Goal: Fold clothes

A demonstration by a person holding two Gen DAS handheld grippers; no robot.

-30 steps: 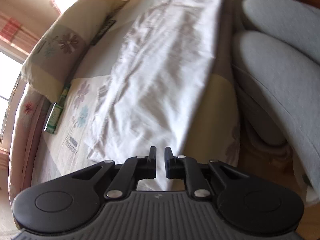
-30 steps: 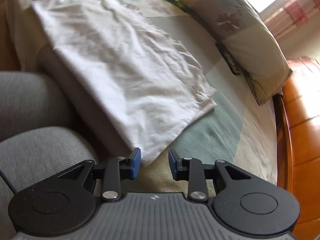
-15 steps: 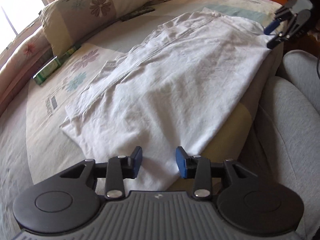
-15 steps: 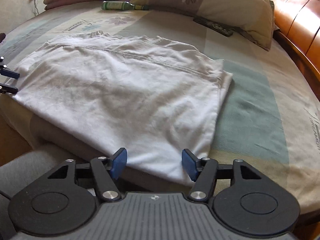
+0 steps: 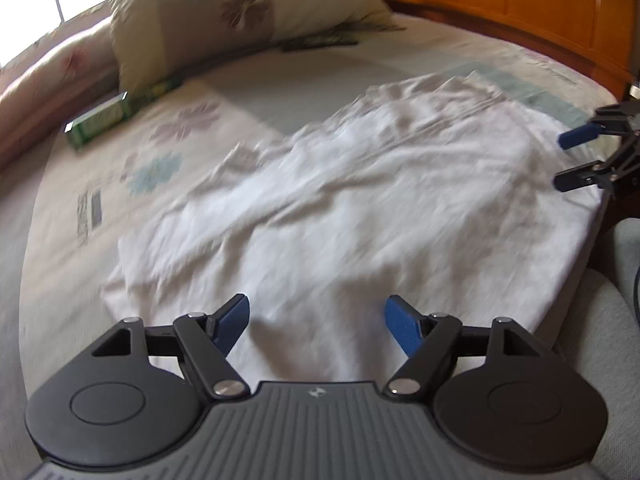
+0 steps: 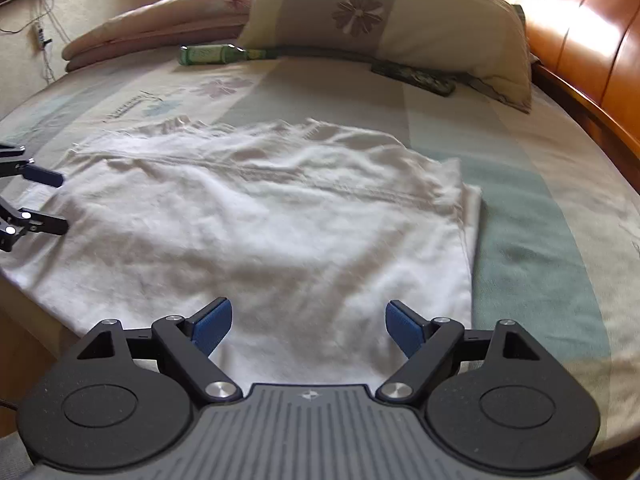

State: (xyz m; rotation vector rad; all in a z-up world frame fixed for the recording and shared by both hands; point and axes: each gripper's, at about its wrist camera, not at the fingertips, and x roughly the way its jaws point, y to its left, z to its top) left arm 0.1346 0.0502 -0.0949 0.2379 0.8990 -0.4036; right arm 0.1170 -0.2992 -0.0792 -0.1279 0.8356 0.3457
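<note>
1. White cotton garment (image 6: 260, 216) lies flat and wrinkled on the bed (image 6: 532, 208), its near hem reaching the bed's near edge.
2. Left tongs (image 5: 316, 322) are spread wide over the garment's near left part, holding nothing.
3. Right tongs (image 6: 308, 326) are spread as well, over the near right part, close to the garment's right edge.
4. A floral pillow (image 6: 384, 20) leans at the bed's far edge, against the wooden headboard (image 6: 580, 40).
5. A green bottle (image 6: 208, 55) lies beside the pillow, and a dark flat object (image 6: 416, 77) lies in front of it.
</note>
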